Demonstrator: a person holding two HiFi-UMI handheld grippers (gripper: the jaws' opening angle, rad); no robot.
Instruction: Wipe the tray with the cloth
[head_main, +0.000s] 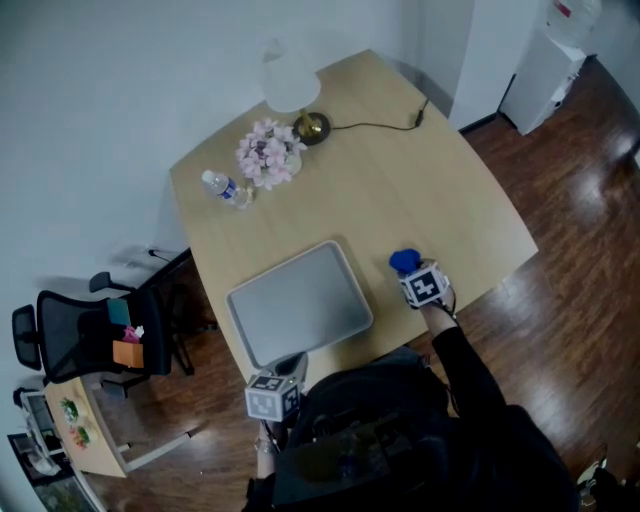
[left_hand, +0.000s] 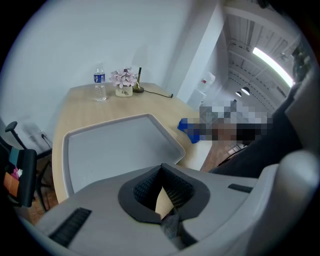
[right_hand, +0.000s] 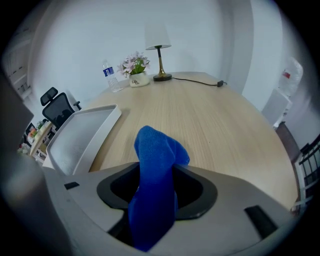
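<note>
While the blue cloth (right_hand: 156, 165) stood bunched between my right tongs (right_hand: 159, 186) — jaws spread wide on either side of it, not pinching — its lower end rested on the tabletop (head_main: 420, 190), just beside the right edge of the grey tray (head_main: 300, 305) and off the tray itself. My left tongs (left_hand: 162, 192) were drawn together with nothing in them, poised at the tray's near rim — whether they touched it I could not tell.
</note>
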